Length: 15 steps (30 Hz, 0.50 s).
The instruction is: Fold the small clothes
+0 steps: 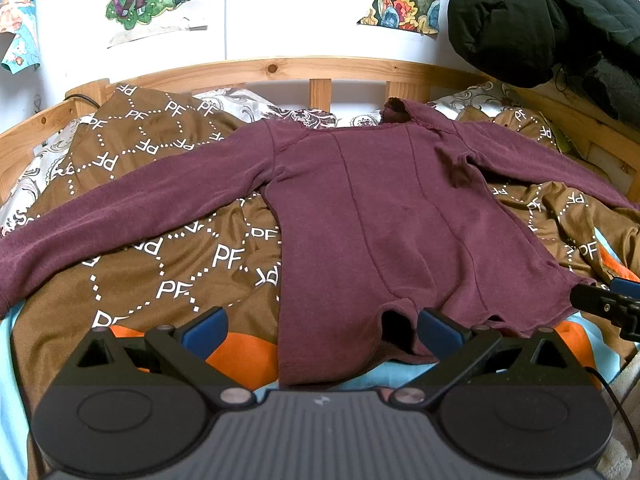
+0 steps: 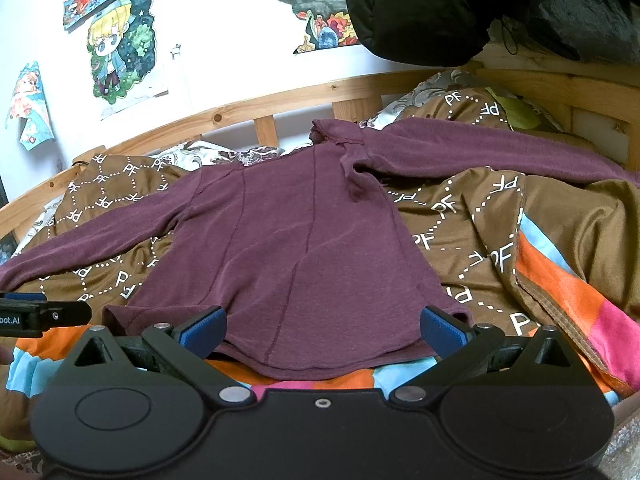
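Note:
A maroon long-sleeved top point(image 1: 380, 216) lies spread flat on the bed, sleeves out to both sides, neck toward the headboard. It also shows in the right wrist view point(image 2: 280, 240). My left gripper point(image 1: 320, 330) is open and empty at the hem's left part, its blue fingertips point(image 1: 204, 330) astride the hem's left edge. My right gripper point(image 2: 322, 330) is open and empty at the hem's right part, with the hem between its fingertips point(image 2: 440, 332). The right gripper shows at the right edge of the left wrist view point(image 1: 608, 304). The left gripper shows at the left edge of the right wrist view point(image 2: 40, 316).
A brown blanket with white PF letters point(image 1: 180, 272) covers the bed over an orange, blue and pink cover point(image 2: 560, 300). A wooden headboard point(image 1: 320, 68) runs along the back. A black puffer jacket point(image 1: 540, 20) hangs at the upper right. Posters hang on the white wall point(image 2: 120, 44).

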Tool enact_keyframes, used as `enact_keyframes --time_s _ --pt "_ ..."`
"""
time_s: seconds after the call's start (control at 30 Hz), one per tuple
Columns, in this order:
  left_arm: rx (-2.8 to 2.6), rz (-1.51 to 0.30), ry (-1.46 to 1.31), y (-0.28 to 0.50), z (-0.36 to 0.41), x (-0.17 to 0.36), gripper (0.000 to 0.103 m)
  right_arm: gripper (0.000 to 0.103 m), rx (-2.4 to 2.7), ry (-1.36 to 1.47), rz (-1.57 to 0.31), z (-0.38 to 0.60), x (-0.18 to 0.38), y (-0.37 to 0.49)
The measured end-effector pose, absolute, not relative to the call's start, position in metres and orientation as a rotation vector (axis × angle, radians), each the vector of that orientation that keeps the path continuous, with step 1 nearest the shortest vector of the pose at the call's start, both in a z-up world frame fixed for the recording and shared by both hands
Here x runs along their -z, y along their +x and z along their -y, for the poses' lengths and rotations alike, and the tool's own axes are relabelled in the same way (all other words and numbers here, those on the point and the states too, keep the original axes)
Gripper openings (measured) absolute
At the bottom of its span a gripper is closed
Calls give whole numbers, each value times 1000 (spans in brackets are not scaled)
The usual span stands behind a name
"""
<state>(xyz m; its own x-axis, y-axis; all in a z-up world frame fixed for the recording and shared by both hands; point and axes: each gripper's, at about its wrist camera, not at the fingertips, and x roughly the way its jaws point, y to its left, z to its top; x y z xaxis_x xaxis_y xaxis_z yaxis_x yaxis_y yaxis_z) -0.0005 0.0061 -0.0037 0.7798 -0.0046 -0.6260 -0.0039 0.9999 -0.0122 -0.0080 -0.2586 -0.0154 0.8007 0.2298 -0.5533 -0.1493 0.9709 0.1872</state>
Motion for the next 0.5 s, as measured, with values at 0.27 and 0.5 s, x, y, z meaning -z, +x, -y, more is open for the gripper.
enact_keyframes --time_s 0.27,0.5 --pt "0 -677 -13 0 -6 4 103 103 -198 141 -609 259 16 -8" --pt "0 -677 -13 0 -6 4 103 103 -191 150 -611 260 16 -7"
